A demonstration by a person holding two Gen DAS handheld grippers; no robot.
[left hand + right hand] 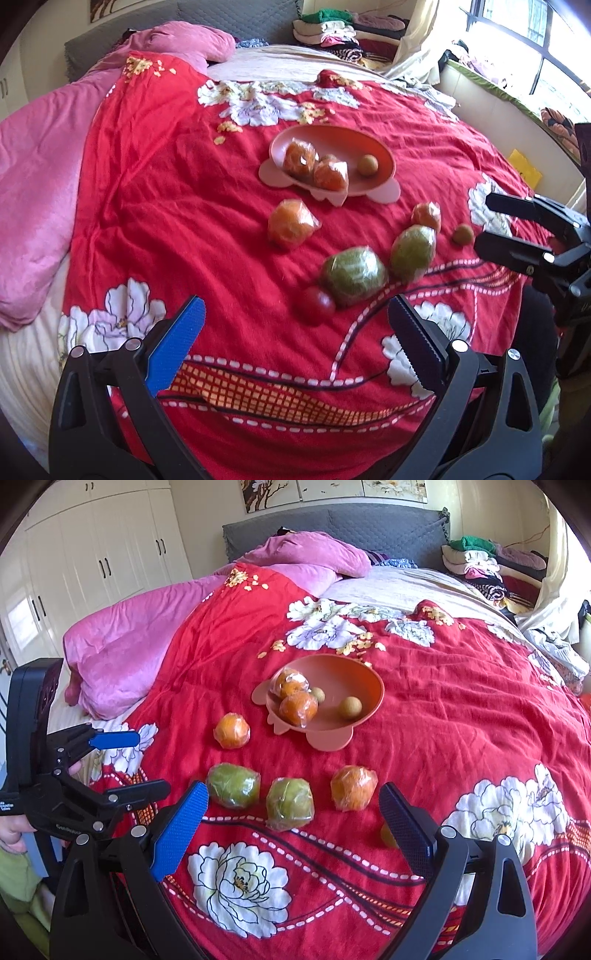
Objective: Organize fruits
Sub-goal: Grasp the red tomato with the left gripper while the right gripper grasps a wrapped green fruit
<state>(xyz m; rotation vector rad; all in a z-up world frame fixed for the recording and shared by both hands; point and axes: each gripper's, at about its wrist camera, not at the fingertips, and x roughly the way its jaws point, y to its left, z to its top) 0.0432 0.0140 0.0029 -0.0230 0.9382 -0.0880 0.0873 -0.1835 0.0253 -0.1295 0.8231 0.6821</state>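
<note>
Bed scene with fruit partly sorted. A pink bowl (364,686) is set on the red floral quilt (461,716), and inside it two orange fruits wrapped in clear film (297,707) and two small brown round fruits, one of them in the open (350,706), are seen; the bowl is judged to be the collecting place, which would explain why the remaining fruit lies loose on the quilt in front of it. Outside the bowl are found one wrapped orange (232,731) to its left, two wrapped green fruits (233,784) side by side, and another wrapped orange (354,787) to their right. The left gripper (295,332) is held with its jaws spread wide and nothing between them, above the quilt near a small red fruit (316,304) that touches one green fruit. The right gripper (293,821) is likewise held wide open and empty, facing the row of green fruit.

The red fruit is shown only in the left wrist view. A small brown fruit lying loose on the quilt (463,234) is shown clearly there, whereas in the right wrist view only a sliver, probably of the same fruit, is seen behind the right finger. The white wardrobe (96,561) is shown by the right wrist view alone
</note>
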